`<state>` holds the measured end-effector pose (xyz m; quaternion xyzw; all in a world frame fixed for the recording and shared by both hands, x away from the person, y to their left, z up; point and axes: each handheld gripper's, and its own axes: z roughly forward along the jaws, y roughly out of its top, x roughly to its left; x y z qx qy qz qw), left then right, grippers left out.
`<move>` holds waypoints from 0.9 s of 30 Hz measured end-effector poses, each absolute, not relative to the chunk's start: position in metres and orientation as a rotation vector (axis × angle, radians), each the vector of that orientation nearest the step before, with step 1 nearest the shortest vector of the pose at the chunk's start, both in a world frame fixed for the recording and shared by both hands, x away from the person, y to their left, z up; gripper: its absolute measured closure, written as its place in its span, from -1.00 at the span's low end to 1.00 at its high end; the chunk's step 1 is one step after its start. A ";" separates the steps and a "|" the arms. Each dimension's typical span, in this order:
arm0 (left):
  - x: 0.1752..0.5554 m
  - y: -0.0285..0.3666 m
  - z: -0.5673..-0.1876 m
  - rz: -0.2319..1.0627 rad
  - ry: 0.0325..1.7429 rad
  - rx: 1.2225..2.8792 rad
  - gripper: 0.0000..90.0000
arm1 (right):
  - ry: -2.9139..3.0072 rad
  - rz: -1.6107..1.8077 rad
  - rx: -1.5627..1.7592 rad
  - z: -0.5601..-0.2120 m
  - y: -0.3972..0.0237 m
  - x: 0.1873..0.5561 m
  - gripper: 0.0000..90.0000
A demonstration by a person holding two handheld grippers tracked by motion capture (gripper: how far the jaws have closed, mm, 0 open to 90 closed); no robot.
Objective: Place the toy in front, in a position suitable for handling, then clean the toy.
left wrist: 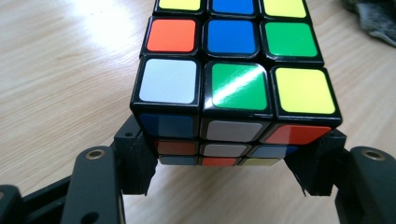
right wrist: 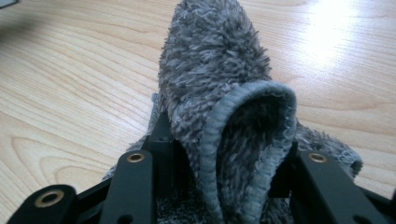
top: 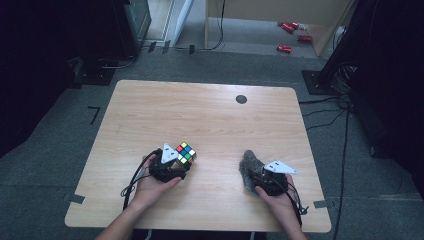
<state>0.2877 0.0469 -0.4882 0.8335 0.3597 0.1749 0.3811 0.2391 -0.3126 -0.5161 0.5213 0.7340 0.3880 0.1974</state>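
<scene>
Two claws, a puzzle cube and a grey cloth

Left claw (top: 176,161), hand low at 7 o'clock, clamps the puzzle cube (top: 185,152) near the surface's (top: 210,120) centre; right claw (top: 254,172), at 5 o'clock, grips the bunched grey cloth (top: 250,165), which stands up on the surface.

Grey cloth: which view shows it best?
Right gripper view: the grey cloth stands folded between the right gripper jaws, pile and hemmed edge clear. High view shows a small grey lump. Left gripper view catches one corner.

Puzzle cube (left wrist: 233,84): multicoloured squares, black grid. Cloth (right wrist: 224,93): grey, fluffy. Table (top: 210,120): pale woodgrain.
</scene>
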 end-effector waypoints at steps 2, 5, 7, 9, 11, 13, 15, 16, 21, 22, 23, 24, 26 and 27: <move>0.283 0.051 -0.486 0.440 0.910 2.120 -0.22 | 2.053 1.093 1.450 -0.516 -0.312 0.239 0.34; 0.277 0.058 -0.486 0.433 0.909 2.096 -0.22 | 2.047 1.096 1.434 -0.514 -0.310 0.238 0.36; 0.275 0.059 -0.486 0.421 0.911 2.087 -0.22 | 2.045 1.098 1.426 -0.514 -0.308 0.238 0.37; 0.271 0.061 -0.487 0.391 0.891 2.085 -0.22 | 2.043 1.101 1.415 -0.512 -0.306 0.238 0.38; 0.268 0.062 -0.486 0.390 0.859 2.096 -0.22 | 2.042 1.107 1.404 -0.511 -0.304 0.237 0.38; 0.267 0.065 -0.487 0.379 0.843 2.099 -0.22 | 2.037 1.113 1.397 -0.509 -0.304 0.237 0.38; 0.267 0.067 -0.488 0.373 0.836 2.110 -0.22 | 2.037 1.136 1.396 -0.507 -0.304 0.237 0.38; 0.268 0.068 -0.489 0.372 0.839 2.111 -0.22 | 2.033 1.149 1.392 -0.507 -0.305 0.236 0.39; 0.274 0.075 -0.485 0.323 0.865 2.070 -0.22 | 2.020 1.175 1.374 -0.502 -0.304 0.235 0.39; 0.275 0.075 -0.484 0.327 0.864 2.069 -0.22 | 2.015 1.184 1.368 -0.500 -0.303 0.234 0.39; 0.275 0.075 -0.484 0.327 0.864 2.069 -0.22 | 2.015 1.184 1.368 -0.500 -0.303 0.234 0.39; 0.275 0.075 -0.483 0.327 0.864 2.067 -0.22 | 2.008 1.194 1.369 -0.497 -0.302 0.233 0.39; 0.276 0.074 -0.481 0.326 0.858 2.066 -0.22 | 1.998 1.229 1.351 -0.487 -0.299 0.232 0.39; 0.276 0.072 -0.480 0.326 0.855 2.064 -0.22 | 2.002 1.241 1.338 -0.483 -0.297 0.232 0.39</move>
